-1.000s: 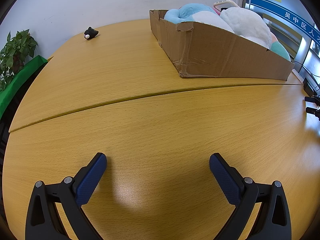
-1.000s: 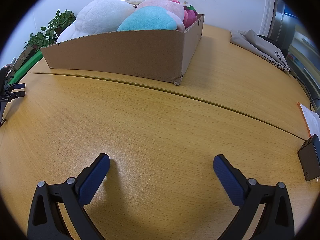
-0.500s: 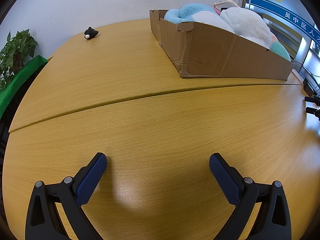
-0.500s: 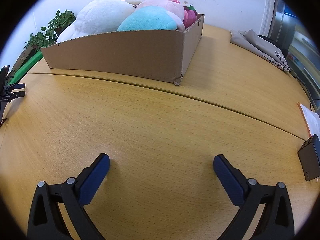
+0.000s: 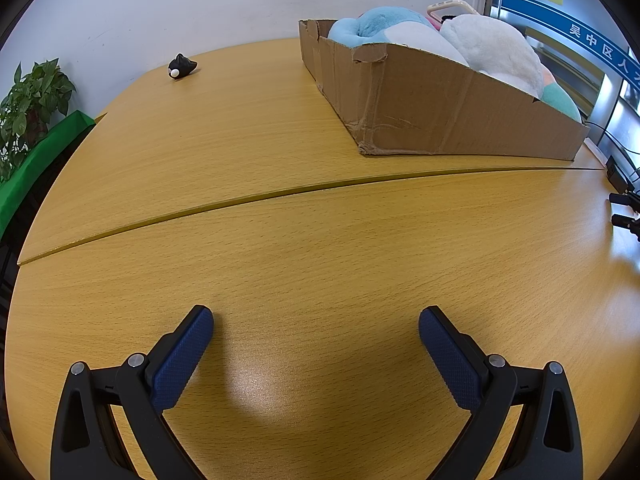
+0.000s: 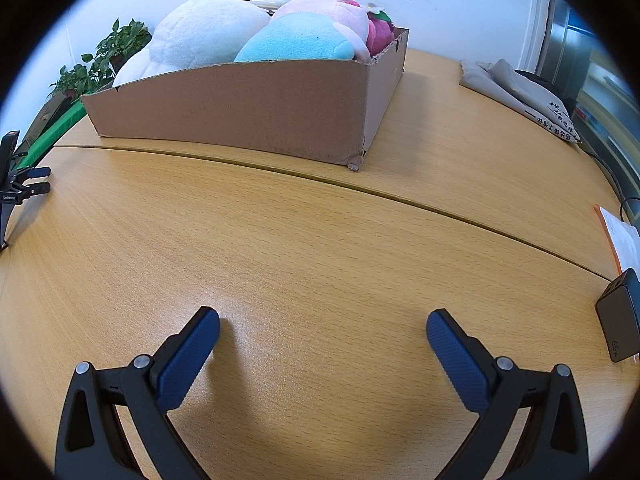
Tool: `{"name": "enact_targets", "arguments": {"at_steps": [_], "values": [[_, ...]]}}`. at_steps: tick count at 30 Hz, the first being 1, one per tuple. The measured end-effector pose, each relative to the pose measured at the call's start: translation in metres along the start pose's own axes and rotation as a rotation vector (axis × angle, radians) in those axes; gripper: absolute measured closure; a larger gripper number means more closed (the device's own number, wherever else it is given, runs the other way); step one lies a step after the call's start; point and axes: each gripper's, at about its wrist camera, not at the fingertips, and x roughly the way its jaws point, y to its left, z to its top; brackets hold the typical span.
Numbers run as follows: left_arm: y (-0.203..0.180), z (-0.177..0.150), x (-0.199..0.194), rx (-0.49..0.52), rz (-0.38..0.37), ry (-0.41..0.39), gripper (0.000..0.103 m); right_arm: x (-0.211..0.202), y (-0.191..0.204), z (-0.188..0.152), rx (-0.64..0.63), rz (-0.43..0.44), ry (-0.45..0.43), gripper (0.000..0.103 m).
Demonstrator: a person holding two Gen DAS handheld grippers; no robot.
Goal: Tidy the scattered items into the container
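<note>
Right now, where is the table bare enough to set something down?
Bare wood runs from both hand-held grippers to the cardboard box, and left of it toward the small black toy. The box is heaped with plush toys.

Nothing has changed between the earlier pictures and now: no object has moved, neither camera view has shifted, and no gripper finger has moved.

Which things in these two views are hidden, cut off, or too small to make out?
- Cardboard box floor, both views: hidden by its walls and plush toys.
- Small black toy, left wrist view: too small to identify.
- Black adapter, right wrist view: cut off by the image edge.
- Grey cloth print: too small to read.
</note>
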Motion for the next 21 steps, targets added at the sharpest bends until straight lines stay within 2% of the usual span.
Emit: {"name": "enact_targets", "arguments": {"at_steps": [13,15,18,21], "values": [[-0.002,0.000,-0.001,-0.010,0.007,0.000,0.000,0.000,0.000,0.001,0.000,0.000,0.000,0.000],[-0.001,-0.001,-0.002,-0.001,-0.002,0.000,0.000,0.001,-0.002,0.002,-0.027,0.022,0.000,0.000],[0.002,-0.006,-0.006,0.042,-0.035,0.001,0.000,-0.006,-0.010,-0.008,-0.069,0.054,0.000,0.000],[0.009,-0.011,-0.010,0.030,-0.027,0.001,0.000,-0.016,-0.028,-0.022,-0.086,0.067,0.000,0.000]]}}
